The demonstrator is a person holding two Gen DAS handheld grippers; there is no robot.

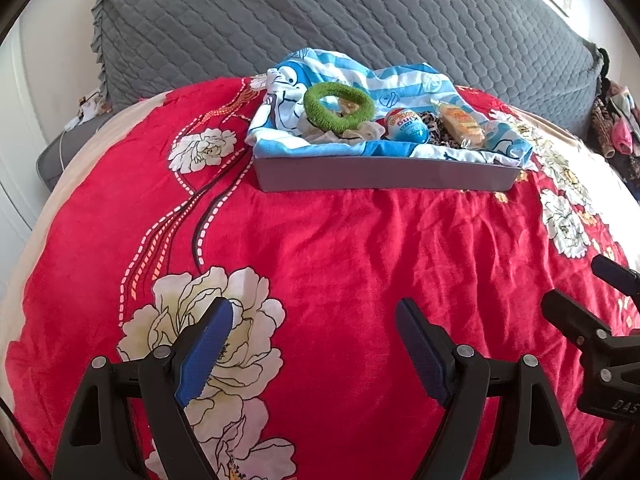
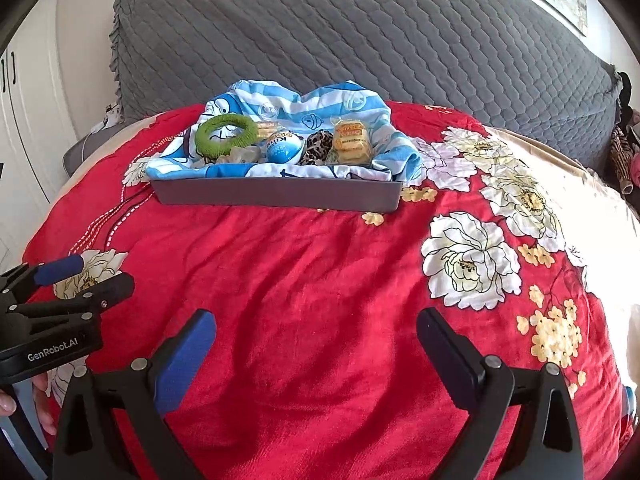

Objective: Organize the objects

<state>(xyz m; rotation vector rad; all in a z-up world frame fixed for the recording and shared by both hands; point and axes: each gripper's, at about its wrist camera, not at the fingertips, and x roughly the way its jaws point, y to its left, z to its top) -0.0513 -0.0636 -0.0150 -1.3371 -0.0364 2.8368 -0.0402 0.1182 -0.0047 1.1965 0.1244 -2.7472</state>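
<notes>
A grey tray (image 1: 384, 176) (image 2: 280, 196) sits on the red floral bedspread, lined with a blue-and-white striped cloth (image 1: 348, 72) (image 2: 304, 108). On the cloth lie a green fuzzy ring (image 1: 339, 107) (image 2: 226, 133), a blue-and-white egg toy (image 1: 406, 125) (image 2: 283, 146), a leopard-print scrunchie (image 1: 436, 130) (image 2: 318, 146) and a yellow wrapped snack (image 1: 460, 122) (image 2: 352, 142). My left gripper (image 1: 316, 312) is open and empty, well short of the tray. My right gripper (image 2: 316, 322) is open and empty too, beside the left one.
A grey quilted headboard cushion (image 1: 320, 12) (image 2: 360, 28) stands behind the tray. The red bedspread (image 1: 360, 248) (image 2: 320, 264) spreads between grippers and tray. Clothes (image 1: 616, 128) hang at the far right. White cupboard doors (image 2: 24, 128) are at the left.
</notes>
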